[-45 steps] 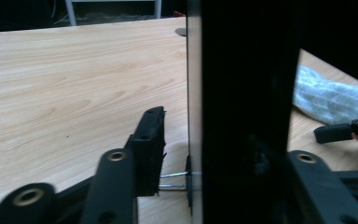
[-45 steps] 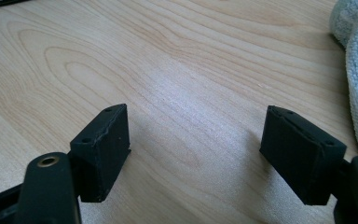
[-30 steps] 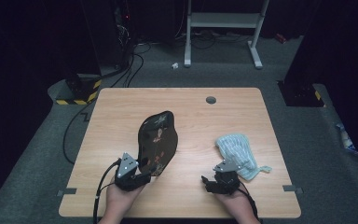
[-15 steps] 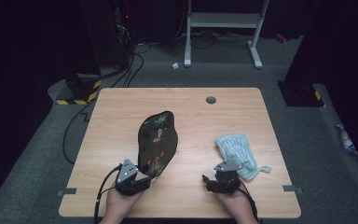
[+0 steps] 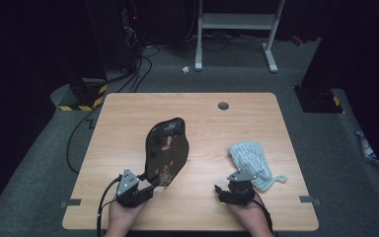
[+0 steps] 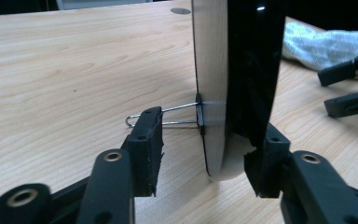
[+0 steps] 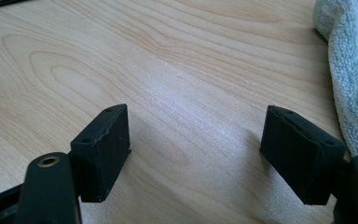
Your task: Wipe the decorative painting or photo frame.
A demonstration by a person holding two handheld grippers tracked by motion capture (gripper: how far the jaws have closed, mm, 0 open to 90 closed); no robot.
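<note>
Left gripper view shows the left tongs (image 6: 200,158) around the near end of the black lacquered plate (image 6: 251,70), which stands on edge on the tabletop (image 6: 65,70). Their jaws have just been closing; one pad touches the plate, the other touches a binder clip (image 6: 177,116) fixed to its rim. Compared with a second ago, the plate looks lower. I judge it is being secured. Right tongs (image 7: 196,144) rest wide and empty beside the cloth (image 7: 349,70).
</note>
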